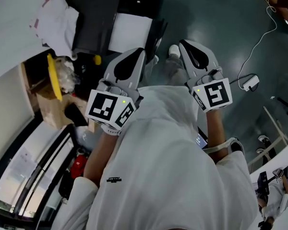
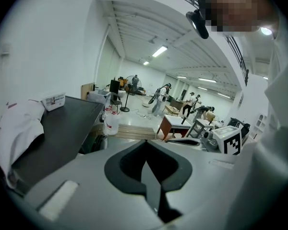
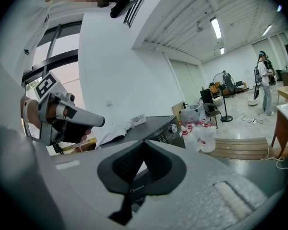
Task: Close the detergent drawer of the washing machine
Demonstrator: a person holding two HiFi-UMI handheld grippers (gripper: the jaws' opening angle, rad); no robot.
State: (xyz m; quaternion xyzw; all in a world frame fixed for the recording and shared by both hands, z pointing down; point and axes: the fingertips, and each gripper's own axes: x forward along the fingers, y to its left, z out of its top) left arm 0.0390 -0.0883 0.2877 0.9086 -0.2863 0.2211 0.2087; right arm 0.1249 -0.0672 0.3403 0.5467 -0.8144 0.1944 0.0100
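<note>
left gripper (image 2: 145, 142): jaws closed tip to tip, nothing between them. Held up in front of the person's white shirt (image 1: 168, 166).
right gripper (image 3: 144, 142): jaws also pressed together, empty. Just right of the left one, side by side, not touching it.
marker cubes: one on each gripper, on the near end by the wrists; right one at (image 1: 212, 94).
washing machine (image 3: 156, 124): dark top, far left of the grippers, well apart from both. Control panel with a round knob (image 3: 173, 127) faces right. "Midea" logo shows through the right jaw window.
detergent drawer: can't make it out in any view, so can't tell whether it is open or shut.
white cloth (image 1: 55, 20): crumpled on the machine's top, left side.
small white box (image 3: 138, 119): on the machine's top, beyond the cloth.
bottles (image 3: 206, 138): clear, red labels, on the floor just beside the machine.
cardboard box (image 1: 57, 111): on the floor at left, yellow item (image 1: 54, 78) sticking up above it.
adapter (image 1: 250, 83): on the dark floor at right, white cable running away from it.
</note>
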